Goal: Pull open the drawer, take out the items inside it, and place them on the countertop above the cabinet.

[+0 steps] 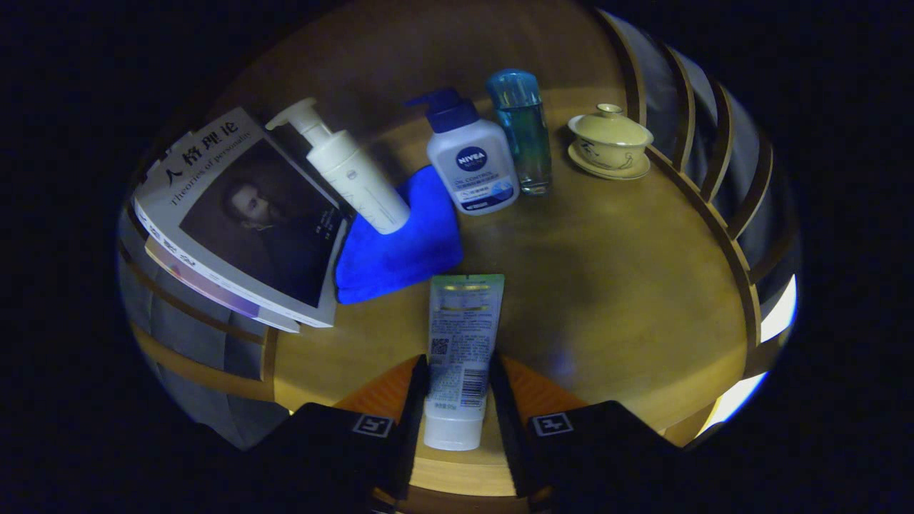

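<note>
A: Two fingers of my tool [457,400] press on the white squeeze tube with a green end [460,350], its white cap toward me, the crimped end pointing ahead over the round wooden surface [614,285].

B: What stands beyond?

A: A folded blue cloth [400,250] just ahead, a tall white pump bottle [350,175] on it, then a white bottle with a blue pump [471,160], a clear teal bottle [523,132], a lidded cream ceramic cup on its saucer [609,139]. Stacked books [243,221] lie beside the cloth.
</note>
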`<control>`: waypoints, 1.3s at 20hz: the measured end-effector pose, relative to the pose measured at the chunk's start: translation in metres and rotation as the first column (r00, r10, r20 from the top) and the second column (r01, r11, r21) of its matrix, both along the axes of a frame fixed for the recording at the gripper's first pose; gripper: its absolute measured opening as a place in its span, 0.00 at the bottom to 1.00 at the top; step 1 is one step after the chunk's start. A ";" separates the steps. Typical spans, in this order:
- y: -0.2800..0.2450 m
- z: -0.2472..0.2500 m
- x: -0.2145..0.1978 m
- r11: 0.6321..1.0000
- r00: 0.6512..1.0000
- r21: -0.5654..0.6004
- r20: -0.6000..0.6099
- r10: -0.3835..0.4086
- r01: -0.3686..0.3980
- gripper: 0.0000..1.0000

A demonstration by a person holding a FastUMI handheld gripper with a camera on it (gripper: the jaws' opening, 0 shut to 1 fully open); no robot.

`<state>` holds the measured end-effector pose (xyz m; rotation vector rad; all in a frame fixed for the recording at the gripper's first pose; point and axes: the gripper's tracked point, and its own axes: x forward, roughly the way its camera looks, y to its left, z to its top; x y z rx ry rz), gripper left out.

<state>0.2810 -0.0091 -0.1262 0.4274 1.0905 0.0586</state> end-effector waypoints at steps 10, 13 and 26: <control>0.007 0.073 -0.044 0.994 0.941 -0.107 0.338 0.015 0.023 0.98; 0.010 0.103 -0.076 0.987 0.877 -0.156 0.479 0.036 0.045 0.98; 0.038 0.116 -0.225 0.946 0.591 -0.263 0.800 0.102 0.191 0.98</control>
